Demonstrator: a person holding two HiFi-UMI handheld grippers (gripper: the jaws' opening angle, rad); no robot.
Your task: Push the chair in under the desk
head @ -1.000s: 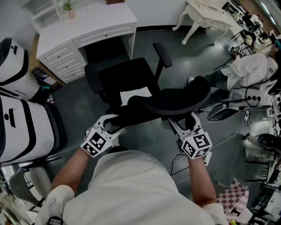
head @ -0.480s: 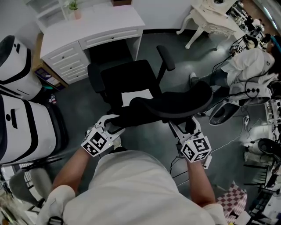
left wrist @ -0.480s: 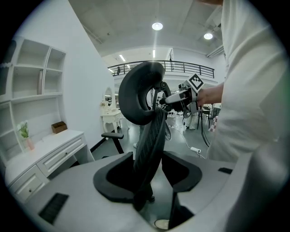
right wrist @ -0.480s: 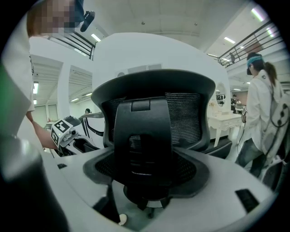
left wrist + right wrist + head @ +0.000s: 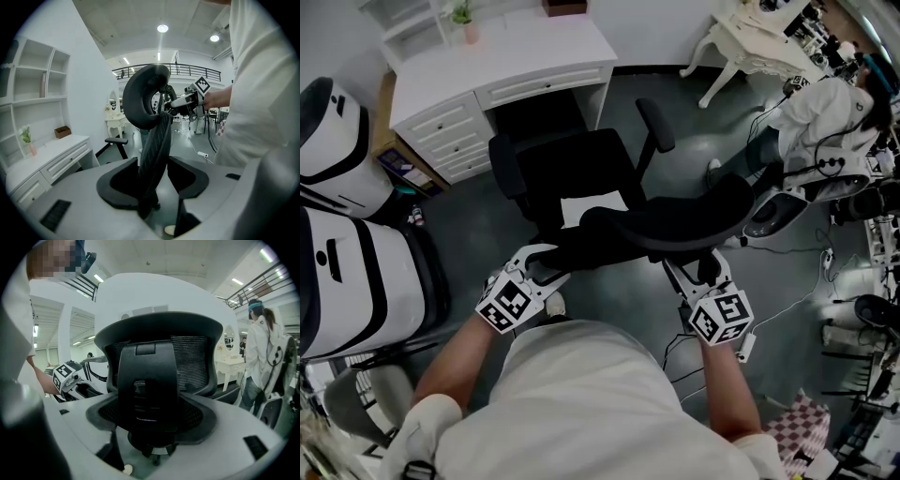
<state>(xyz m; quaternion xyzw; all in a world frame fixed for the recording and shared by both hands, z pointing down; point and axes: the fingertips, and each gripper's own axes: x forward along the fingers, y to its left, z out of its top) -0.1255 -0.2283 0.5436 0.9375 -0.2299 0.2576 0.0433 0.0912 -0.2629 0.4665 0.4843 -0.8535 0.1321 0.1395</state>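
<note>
The black office chair [image 5: 572,173] faces the white desk [image 5: 516,52], its seat front close to the knee gap. Its curved mesh backrest [image 5: 675,220] is nearest me. My left gripper [image 5: 536,265] is at the backrest's left end. In the left gripper view that mesh edge [image 5: 152,140] runs between the jaws of the left gripper [image 5: 153,168], which close on it. My right gripper [image 5: 698,270] sits under the backrest's right part. In the right gripper view the back's centre spine [image 5: 147,380] fills the space between the pads of the right gripper [image 5: 149,416].
Large white-and-black cases [image 5: 347,272] stand at the left. A person in white [image 5: 825,112] is at the right beside equipment and floor cables [image 5: 787,291]. An ornate white table [image 5: 750,37] is at the back right. A small plant [image 5: 467,19] stands on the desk.
Chair and both grippers have moved together toward the desk, and the seat front now sits nearer the knee gap. The person at the right has shifted further back.
</note>
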